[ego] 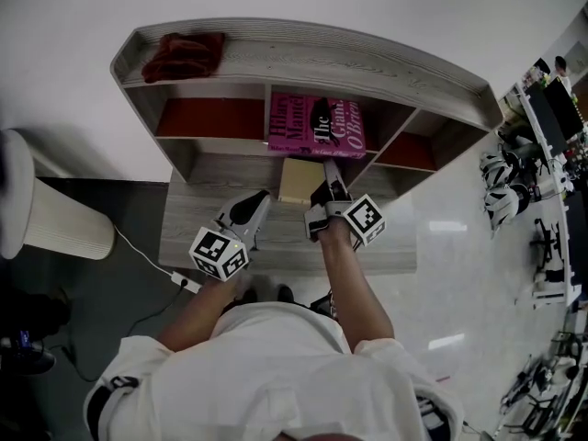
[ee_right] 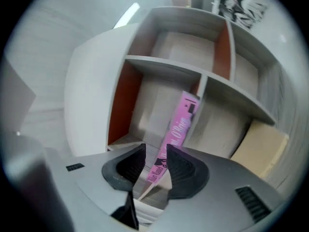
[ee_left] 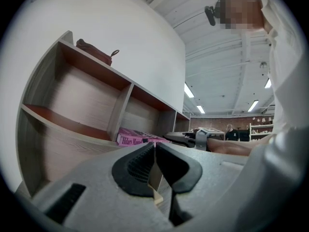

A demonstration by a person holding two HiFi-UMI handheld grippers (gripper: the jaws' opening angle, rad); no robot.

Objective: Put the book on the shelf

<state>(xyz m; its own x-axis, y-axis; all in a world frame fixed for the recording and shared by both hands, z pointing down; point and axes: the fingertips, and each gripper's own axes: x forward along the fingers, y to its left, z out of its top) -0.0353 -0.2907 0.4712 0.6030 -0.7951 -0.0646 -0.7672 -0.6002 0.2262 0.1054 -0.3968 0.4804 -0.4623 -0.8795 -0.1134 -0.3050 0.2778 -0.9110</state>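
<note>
The pink book (ego: 317, 127) lies flat in the middle compartment of the grey wooden shelf (ego: 303, 53), its spine facing out. My right gripper (ego: 328, 180) reaches in at the book's front edge. In the right gripper view the pink spine (ee_right: 179, 122) runs between the jaws, and my right gripper (ee_right: 155, 161) is shut on it. My left gripper (ego: 260, 202) hovers over the lower ledge, left of a tan block (ego: 299, 180). Its jaws are shut with nothing held (ee_left: 155, 151). From there the book (ee_left: 137, 138) shows ahead.
A dark red pouch (ego: 184, 55) lies on the shelf's top left. Red-backed compartments flank the middle one. A white cylinder (ego: 46, 219) stands on the floor at left, with a white cable (ego: 147, 255) nearby. A cluttered table (ego: 542, 173) runs along the right.
</note>
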